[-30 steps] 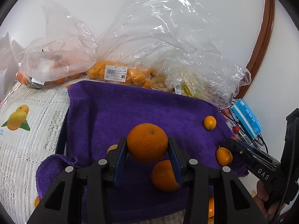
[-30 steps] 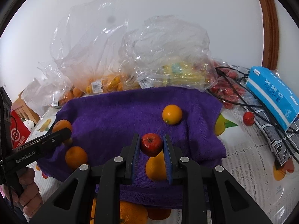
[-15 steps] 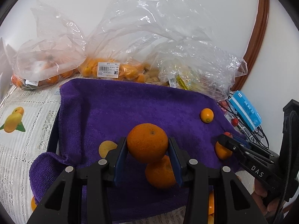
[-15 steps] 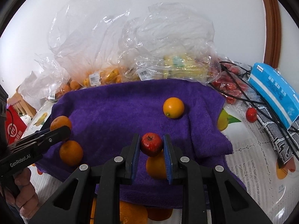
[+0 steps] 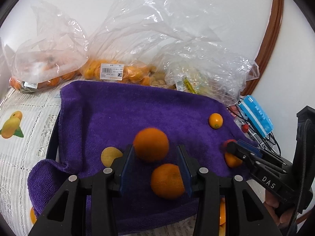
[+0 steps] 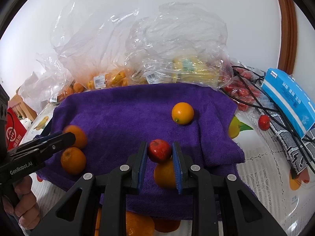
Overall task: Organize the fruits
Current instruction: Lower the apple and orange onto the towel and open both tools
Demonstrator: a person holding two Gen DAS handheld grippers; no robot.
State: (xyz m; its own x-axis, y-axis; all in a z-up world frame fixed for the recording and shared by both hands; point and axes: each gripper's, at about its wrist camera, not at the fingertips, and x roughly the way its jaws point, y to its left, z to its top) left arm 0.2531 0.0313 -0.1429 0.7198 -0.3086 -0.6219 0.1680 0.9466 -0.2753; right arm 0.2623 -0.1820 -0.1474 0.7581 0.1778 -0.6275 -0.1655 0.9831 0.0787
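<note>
A purple towel (image 5: 137, 108) (image 6: 128, 114) covers the table's middle. My left gripper (image 5: 155, 147) (image 6: 69, 136) has a blurred orange (image 5: 151, 144) (image 6: 75, 136) just past its fingertips, a gap showing at the right pad. My right gripper (image 6: 159, 144) (image 5: 229, 146) has its jaws opening, and a small red fruit (image 6: 159, 151) still sits between the pads, touching them. On the towel lie another orange (image 5: 167, 181) (image 6: 73, 160), a small round orange fruit (image 5: 216, 120) (image 6: 182, 113), and an orange (image 6: 164, 175) below the right jaws.
Clear plastic bags of fruit (image 5: 110, 72) (image 6: 187, 68) line the wall behind the towel. At the right are a blue box (image 6: 291, 102), black cables (image 6: 248, 90), a bag of red fruit (image 6: 242, 96) and one loose red fruit (image 6: 264, 122). More oranges (image 6: 137, 226) lie at the towel's near edge.
The orange has slipped forward from between the left pads and is now blurred and smaller. The right jaws stand slightly wider around the red fruit. Both hands kept their place.
</note>
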